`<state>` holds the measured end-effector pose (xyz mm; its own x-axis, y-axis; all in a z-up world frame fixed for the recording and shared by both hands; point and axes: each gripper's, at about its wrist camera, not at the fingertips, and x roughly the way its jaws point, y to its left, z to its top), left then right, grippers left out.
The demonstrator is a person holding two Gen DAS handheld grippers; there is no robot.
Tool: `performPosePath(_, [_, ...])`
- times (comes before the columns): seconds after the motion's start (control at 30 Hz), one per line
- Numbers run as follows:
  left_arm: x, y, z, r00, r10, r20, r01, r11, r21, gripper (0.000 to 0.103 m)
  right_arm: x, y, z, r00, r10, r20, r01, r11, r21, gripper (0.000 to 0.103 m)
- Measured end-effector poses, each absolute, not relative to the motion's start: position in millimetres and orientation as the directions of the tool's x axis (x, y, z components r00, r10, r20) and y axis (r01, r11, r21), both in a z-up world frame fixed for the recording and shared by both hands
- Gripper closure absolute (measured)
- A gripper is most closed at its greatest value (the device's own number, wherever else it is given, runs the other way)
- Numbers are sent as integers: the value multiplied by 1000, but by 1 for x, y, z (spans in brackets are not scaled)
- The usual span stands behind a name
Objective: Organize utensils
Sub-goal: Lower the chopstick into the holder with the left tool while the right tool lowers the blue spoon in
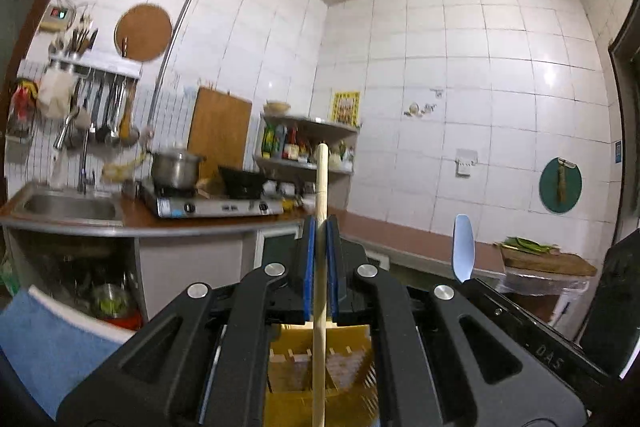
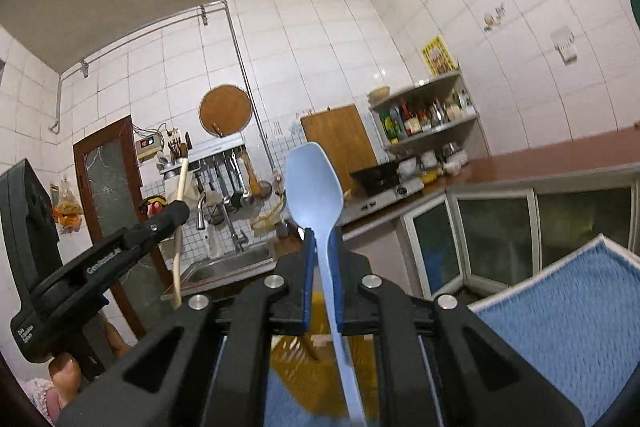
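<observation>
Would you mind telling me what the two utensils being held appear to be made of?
The stick handle in the left hand-held gripper looks like pale, unvarnished wood: matte, round, evenly tan. The blue spoon in the right hand-held gripper looks like plastic: uniform pastel colour, smooth moulded bowl, slight sheen.

Domestic kitchen. Indicators: white tiled walls [image 1: 460, 75], steel sink [image 1: 68, 207] with tap, two-burner gas stove [image 1: 216, 205] carrying a steel pot [image 1: 175, 169], hanging ladles [image 2: 240, 183], corner condiment shelf [image 2: 428, 115].
</observation>
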<state>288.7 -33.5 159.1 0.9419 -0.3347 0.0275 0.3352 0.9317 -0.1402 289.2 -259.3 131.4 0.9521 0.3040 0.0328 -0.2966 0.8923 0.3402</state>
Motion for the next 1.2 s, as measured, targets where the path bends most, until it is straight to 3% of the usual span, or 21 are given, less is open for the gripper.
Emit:
performPosePath(0.43, [351, -46, 148, 945, -293, 145, 313, 939, -142, 99, 344, -254, 117, 963, 254, 95, -271, 919, 288, 95])
performPosePath(0.9, [392, -46, 106, 963, -265, 52, 269, 953, -135, 99, 345, -231, 114, 962, 235, 140, -257, 953, 163, 95])
performPosePath(1.2, [391, -40, 101, 967, -253, 31, 255, 958, -127, 99, 339, -229, 121, 951, 272, 147, -297, 937, 185, 95])
